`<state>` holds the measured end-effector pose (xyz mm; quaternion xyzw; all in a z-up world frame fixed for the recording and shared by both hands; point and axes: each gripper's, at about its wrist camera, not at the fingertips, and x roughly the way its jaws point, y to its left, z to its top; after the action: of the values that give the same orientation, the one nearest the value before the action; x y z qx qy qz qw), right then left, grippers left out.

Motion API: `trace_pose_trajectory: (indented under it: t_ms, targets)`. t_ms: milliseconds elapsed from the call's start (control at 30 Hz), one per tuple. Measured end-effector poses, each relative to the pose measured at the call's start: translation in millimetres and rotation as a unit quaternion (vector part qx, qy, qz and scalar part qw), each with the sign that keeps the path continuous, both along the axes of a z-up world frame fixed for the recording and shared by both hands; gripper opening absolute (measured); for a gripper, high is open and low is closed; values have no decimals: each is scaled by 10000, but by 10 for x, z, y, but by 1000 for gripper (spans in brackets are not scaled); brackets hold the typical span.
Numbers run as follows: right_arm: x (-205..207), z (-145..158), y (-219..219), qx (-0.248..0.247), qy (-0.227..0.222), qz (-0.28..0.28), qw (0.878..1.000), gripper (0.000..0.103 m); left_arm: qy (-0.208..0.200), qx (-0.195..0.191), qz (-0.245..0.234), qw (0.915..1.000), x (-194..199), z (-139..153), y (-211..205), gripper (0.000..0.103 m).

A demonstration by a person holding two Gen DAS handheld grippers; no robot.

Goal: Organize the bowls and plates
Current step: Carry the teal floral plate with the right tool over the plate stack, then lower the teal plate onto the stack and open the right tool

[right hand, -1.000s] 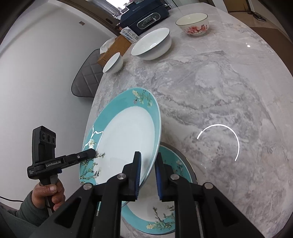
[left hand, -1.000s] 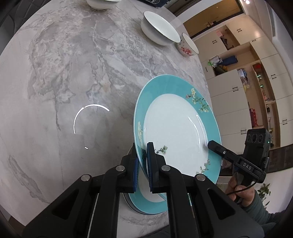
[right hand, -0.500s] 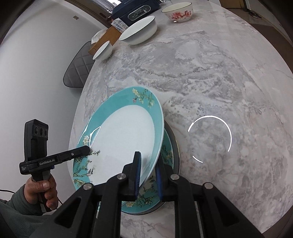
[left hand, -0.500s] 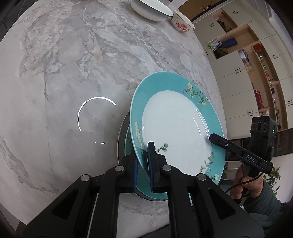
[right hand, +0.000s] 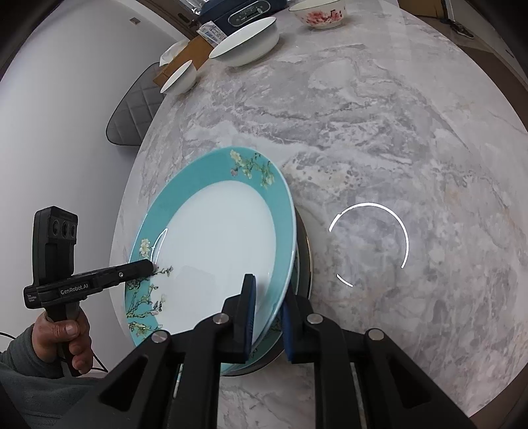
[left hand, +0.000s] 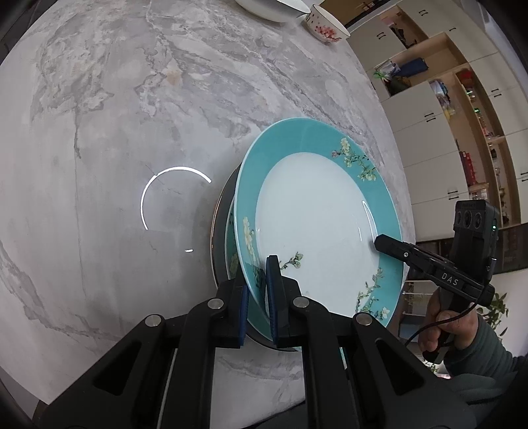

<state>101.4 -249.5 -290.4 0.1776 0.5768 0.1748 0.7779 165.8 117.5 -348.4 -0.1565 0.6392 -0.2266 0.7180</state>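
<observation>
A teal-rimmed plate (left hand: 313, 214) (right hand: 217, 237) with a white centre and blossom sprigs hangs tilted just over a matching plate (left hand: 230, 239) (right hand: 275, 325), which lies on a dark gold-edged charger (left hand: 219, 211) (right hand: 305, 250). My left gripper (left hand: 259, 280) is shut on the upper plate's left rim. My right gripper (right hand: 269, 290) is shut on the opposite rim. Each gripper also shows in the other's view, held by a hand, with its tip on the rim. All of this sits near the front edge of the marble table (left hand: 132, 99) (right hand: 396, 132).
At the table's far end stand a large white bowl (right hand: 246, 41), a small white bowl (right hand: 181, 77) and a red-flowered bowl (right hand: 318, 13) (left hand: 326, 26). Behind them are a cardboard box (right hand: 188, 56) and a blue appliance (right hand: 237, 10). A grey quilted chair (right hand: 132, 112) stands beside the table, and cabinets (left hand: 445, 115) line the wall.
Both grippers have carried the upper plate down and over the lower plate. It is now less tilted and sits close above the stack.
</observation>
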Motion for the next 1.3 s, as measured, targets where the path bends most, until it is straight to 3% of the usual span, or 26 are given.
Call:
trace_pose_trajectory:
  t_ms: [533,867,1300]
  targets:
    - [26,46,139,-618,-76,264,9977,18,109,16,-76,9999,4,-44,-21,8]
    - [31,74,281,-1439,15,368,9889,23,95,152,-161,9997,25,-42,-74,9]
    - [26,133,379,-1972,-48,458,9793,26,257,272,-251,9990,48,-62,-140,11]
